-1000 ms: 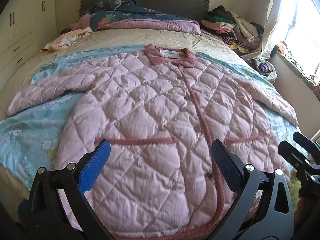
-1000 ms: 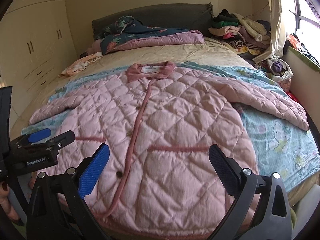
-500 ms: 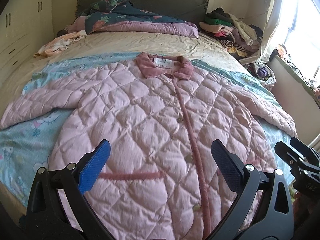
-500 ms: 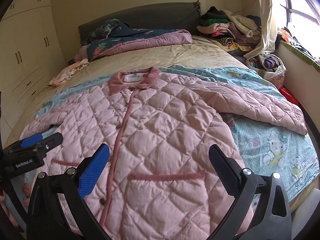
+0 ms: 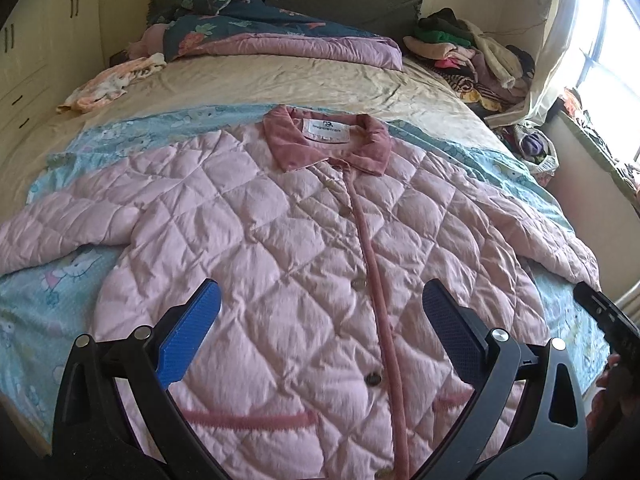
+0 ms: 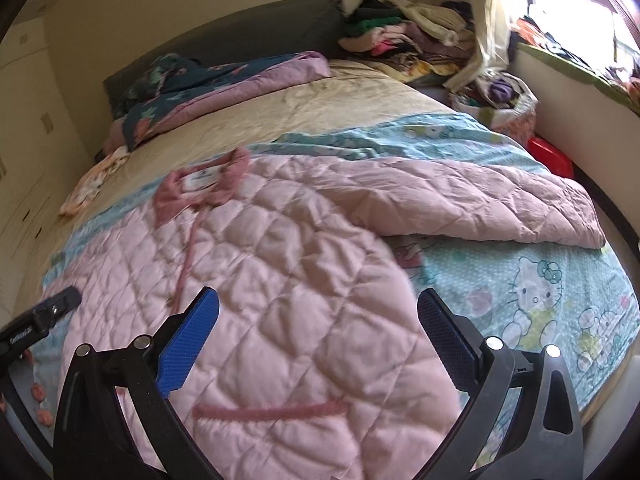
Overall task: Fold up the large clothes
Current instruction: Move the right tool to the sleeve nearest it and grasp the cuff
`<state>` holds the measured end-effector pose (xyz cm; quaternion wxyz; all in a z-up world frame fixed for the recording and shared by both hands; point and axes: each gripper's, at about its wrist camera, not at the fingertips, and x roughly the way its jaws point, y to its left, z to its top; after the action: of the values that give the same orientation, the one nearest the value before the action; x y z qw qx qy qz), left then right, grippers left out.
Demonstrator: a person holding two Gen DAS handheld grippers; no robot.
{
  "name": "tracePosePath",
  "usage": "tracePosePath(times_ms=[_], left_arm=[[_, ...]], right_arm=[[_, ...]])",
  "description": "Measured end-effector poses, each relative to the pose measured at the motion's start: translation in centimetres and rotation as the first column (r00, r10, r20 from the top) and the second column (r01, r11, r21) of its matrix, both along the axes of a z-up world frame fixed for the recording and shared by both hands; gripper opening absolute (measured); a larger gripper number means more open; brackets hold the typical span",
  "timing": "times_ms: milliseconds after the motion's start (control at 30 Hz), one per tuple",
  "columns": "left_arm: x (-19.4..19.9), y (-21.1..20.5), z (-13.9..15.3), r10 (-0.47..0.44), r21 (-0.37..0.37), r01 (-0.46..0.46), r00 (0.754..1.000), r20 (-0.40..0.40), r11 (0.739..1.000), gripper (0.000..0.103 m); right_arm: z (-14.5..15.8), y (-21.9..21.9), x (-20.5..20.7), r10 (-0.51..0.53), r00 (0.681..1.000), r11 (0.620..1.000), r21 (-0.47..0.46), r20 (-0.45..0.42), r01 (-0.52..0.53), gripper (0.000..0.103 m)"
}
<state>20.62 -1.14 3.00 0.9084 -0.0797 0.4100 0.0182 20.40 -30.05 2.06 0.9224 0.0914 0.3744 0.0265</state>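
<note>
Both hand-held grippers are hovering with jaws spread wide and nothing between them: the left hand-held gripper [image 5: 320, 320] is hanging over the lower middle of the jacket, and the right hand-held gripper [image 6: 318, 324] is hanging over the jacket's right side, near the bed's right edge.

Going left to right across the bed [image 5: 304, 80], the pink quilted jacket [image 5: 280, 240] is lying face up and buttoned on a light blue cartoon sheet [image 5: 44, 300], which is covering the near half of the bed. Its left sleeve [image 5: 60, 228] is reaching out toward the bed's left edge. Its darker pink collar [image 5: 328, 140] is pointing toward the headboard, and the front strip of buttons is running down the middle. Its right sleeve [image 6: 480, 204] is stretching toward the right edge, lying flat on the sheet.

No fold is showing yet, so the work is likely just starting. The jacket is looking soft, puffy and light for its size; the padding will probably be springing back, so folds may be needing pressing down. The fabric is looking smooth, so a shallow pinch could be slipping. Sensible holds are likely the right sleeve near its cuff and the left sleeve likewise, each carried inward across the chest, before taking the hem corners.
</note>
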Motion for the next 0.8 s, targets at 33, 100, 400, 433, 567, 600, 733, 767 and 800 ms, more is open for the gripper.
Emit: tracePosePath(times_ms=[33,100,400,433,567,600,733,767,800], left_arm=[[0.3,-0.1,-0.1,-0.003,-0.001,0.003,1.0,-0.004,1.0,0.095],[1.3,-0.4,-0.4,-0.004,0.002,0.004,1.0,-0.014,1.0,0.095],[5.1,-2.0,-1.6,-0.029,-0.005,0.029,0.999,-0.046,1.0,0.095],[5.6,-2.1,-1.8,-0.026,-0.005,0.026,0.998,-0.049,1.0,0.095],[7.2,-2.4,-2.6,-0.026,-0.014,0.025,0.998,-0.063,1.0,0.095],[7.5,-2.4,-2.8,-0.026,-0.015,0.025,0.997,-0.068,1.0,0.095],[9.0,-2.4,-3.6,-0.012,-0.015,0.011,0.997,-0.08,1.0,0.095],[9.4,-2.4,-3.8,-0.007,-0.013,0.006,0.996,-0.084,1.0,0.095],[9.7,-2.4,-3.9,-0.003,-0.011,0.002,0.996,-0.086,1.0,0.095]], right_arm=[[-0.1,-0.5,0.4,-0.014,1.0,1.0,0.002,-0.005,0.014,0.099],[-0.3,-1.9,1.4,-0.046,0.999,0.999,0.011,-0.011,0.046,0.099],[-2.2,-8.0,5.0,-0.19,0.98,0.98,0.054,-0.057,0.193,0.099],[-2.6,-9.0,5.3,-0.212,0.975,0.974,0.065,-0.069,0.216,0.099],[-4.0,-11.9,6.4,-0.271,0.958,0.956,0.09,-0.098,0.279,0.099],[-4.2,-12.4,6.5,-0.283,0.953,0.952,0.093,-0.104,0.292,0.099],[-5.4,-15.5,7.1,-0.34,0.931,0.925,0.134,-0.129,0.356,0.099],[-5.7,-16.2,7.3,-0.355,0.925,0.917,0.144,-0.136,0.373,0.099],[-6.0,-16.7,7.5,-0.364,0.921,0.912,0.149,-0.14,0.383,0.099]])
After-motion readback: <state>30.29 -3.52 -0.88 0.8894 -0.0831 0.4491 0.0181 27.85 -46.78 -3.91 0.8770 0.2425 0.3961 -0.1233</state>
